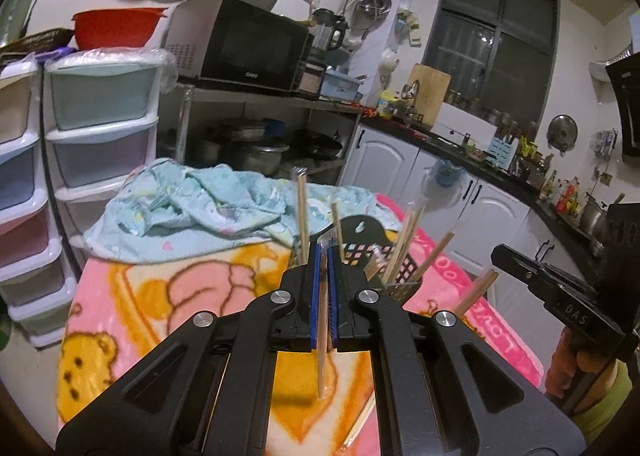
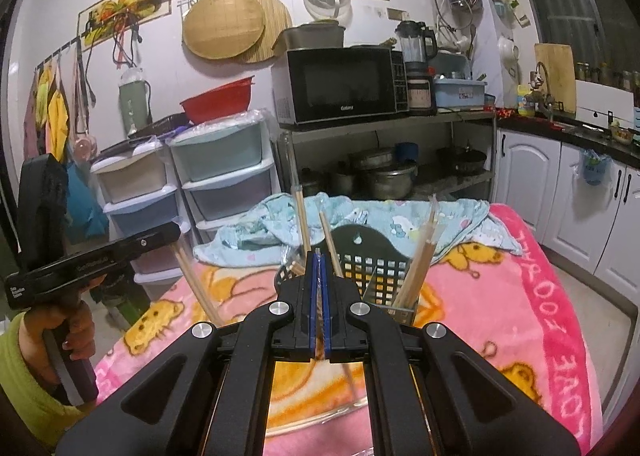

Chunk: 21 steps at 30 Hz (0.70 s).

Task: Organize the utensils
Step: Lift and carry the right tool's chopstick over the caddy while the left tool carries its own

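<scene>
A black slotted utensil basket [image 1: 394, 262] [image 2: 370, 260] stands on the pink cartoon blanket [image 1: 160, 296] and holds several wrapped wooden chopsticks [image 1: 301, 212] [image 2: 422, 256] upright. My left gripper [image 1: 323, 252] is shut on a wrapped chopstick pair [image 1: 322, 336] that hangs down between its blue pads, just in front of the basket. My right gripper [image 2: 319, 256] is shut on another chopstick pair [image 2: 320, 312], close to the basket's front. The left gripper also shows in the right wrist view [image 2: 172, 232], with chopsticks [image 2: 196, 280] slanting down from it.
A crumpled light-blue cloth [image 1: 208, 204] lies at the table's far side. Another chopstick [image 1: 360, 420] lies on the blanket near me. Plastic drawer towers [image 1: 100, 124], a shelf with a microwave [image 1: 244, 44] and pots, and white counter cabinets [image 1: 460, 184] surround the table.
</scene>
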{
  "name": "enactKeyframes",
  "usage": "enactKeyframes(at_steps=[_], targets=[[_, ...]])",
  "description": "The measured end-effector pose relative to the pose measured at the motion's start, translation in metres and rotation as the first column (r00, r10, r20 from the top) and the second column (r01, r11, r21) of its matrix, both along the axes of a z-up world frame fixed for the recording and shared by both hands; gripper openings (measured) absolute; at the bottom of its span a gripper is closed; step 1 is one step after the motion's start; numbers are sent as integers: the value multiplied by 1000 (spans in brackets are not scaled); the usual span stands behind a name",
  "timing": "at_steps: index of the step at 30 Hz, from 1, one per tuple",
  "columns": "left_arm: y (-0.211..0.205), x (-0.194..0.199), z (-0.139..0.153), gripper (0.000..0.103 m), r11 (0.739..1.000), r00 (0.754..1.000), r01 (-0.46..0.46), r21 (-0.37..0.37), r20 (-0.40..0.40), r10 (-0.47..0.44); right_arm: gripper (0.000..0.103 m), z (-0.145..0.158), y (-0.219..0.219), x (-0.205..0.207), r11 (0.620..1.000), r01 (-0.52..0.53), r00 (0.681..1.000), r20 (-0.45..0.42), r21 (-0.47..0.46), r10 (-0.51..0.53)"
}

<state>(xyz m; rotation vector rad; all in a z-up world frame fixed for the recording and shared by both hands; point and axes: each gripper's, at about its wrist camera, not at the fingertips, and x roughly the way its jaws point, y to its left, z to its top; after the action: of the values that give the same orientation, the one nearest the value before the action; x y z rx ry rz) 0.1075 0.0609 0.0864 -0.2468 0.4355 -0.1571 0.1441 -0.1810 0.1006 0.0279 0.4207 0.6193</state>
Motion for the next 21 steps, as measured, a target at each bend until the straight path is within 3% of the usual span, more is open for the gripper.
enactKeyframes(at_steps=[21], targets=[[-9, 16, 89, 2, 999, 984, 39, 37, 175, -45, 2, 56, -32, -8, 997, 49, 996, 73, 66, -54]])
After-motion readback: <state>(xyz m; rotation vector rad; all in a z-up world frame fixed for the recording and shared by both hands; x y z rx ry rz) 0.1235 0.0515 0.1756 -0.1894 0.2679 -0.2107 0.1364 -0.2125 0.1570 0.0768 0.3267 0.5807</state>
